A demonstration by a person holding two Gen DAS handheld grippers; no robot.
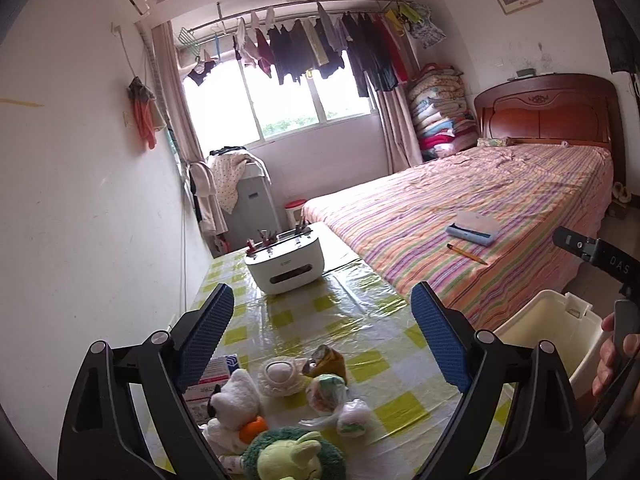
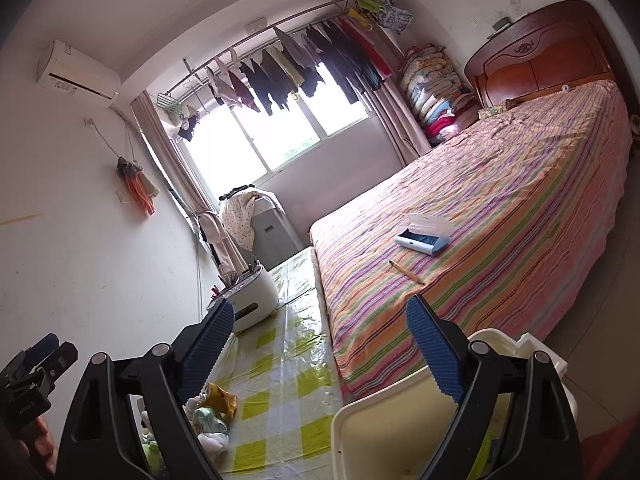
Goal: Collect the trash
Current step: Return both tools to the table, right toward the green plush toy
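Left wrist view, contents by size:

- Bed with pink, orange and green striped sheet [image 1: 460,216] and carved red-brown wooden headboard: beyond and right of the jaws.
- Table under clear plastic over a yellow-green and white checked cloth [image 1: 360,312]: below and ahead of the jaws.
- Cream plastic waste bin [image 1: 552,320]: just outside the right finger, beside the table edge.
- White rounded plastic box with a front slot [image 1: 286,268]: straight ahead, well beyond the fingertips.
- Pile of crumpled wrappers and thin plastic bags, white, green and mustard [image 1: 324,384]: on the cloth low between the two fingers, untouched by either pad.
- Plush toys, one white with orange, one green: near the bottom edge, nearer than the trash.
- Left gripper [image 1: 322,304]: blue ribbed pads spread wide, nothing held.

Right wrist view:

- Same cream bin [image 2: 384,432]: under and between the jaws, rim just below the right finger.
- Trash pile [image 2: 212,408]: beside the left finger, on the table.
- Right gripper [image 2: 320,320]: jaws wide apart, empty.
- Light blue open case and yellow pencil: on the bed, beyond the right fingertip.
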